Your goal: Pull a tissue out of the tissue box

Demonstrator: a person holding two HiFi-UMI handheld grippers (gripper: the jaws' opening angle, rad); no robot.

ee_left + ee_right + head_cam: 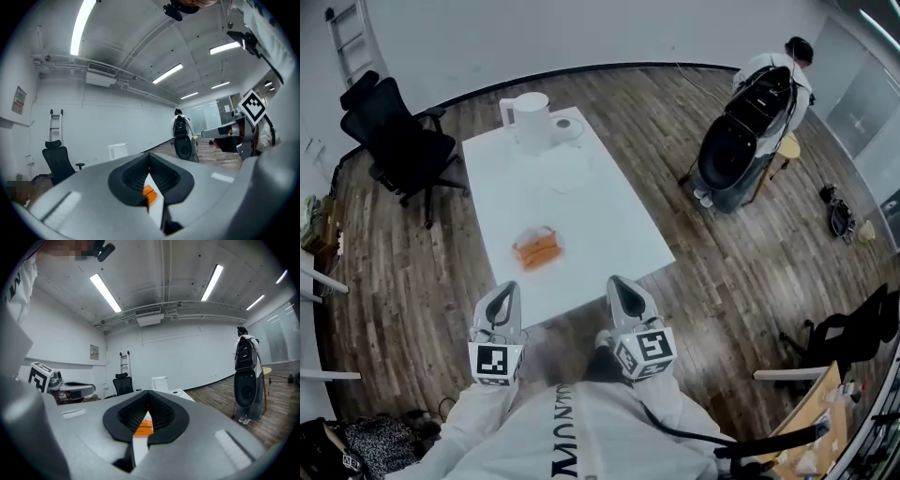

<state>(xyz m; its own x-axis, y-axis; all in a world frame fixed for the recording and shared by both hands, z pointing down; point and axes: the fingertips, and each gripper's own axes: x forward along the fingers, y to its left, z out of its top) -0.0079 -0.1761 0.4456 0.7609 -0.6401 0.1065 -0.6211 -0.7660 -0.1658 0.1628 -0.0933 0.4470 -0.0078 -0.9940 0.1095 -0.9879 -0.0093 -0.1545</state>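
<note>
Left gripper [507,289]: jaws pressed together, nothing between them, pads meeting at the tips in the left gripper view [150,158]. Right gripper [619,283]: likewise closed tight and empty, pads tip to tip in the right gripper view [148,393]. Both held low in front of the body at the ends of white sleeves [473,412], roughly level, side by side but apart, tips reaching just over the near edge of the white table [619,234]. A marker cube [494,362] at the back of each, just ahead of the sleeve.

Tissue box [537,250]: orange, lying on the table beyond the two grippers and between their lines, nearer the left one, touched by neither. Seen again as an orange patch through the slit under the closed pads, in the left gripper view [149,194] and in the right gripper view [143,427].

At the far end of the table, a white jug-like container [530,117], with a small pale round thing [567,127] just beside it. Left of the table, on the wood floor [703,281], a black office chair [403,141]; behind it, a ladder [347,37] against the wall. At upper right, well away from the table, a person [778,75] standing by a large black object [727,150].
</note>
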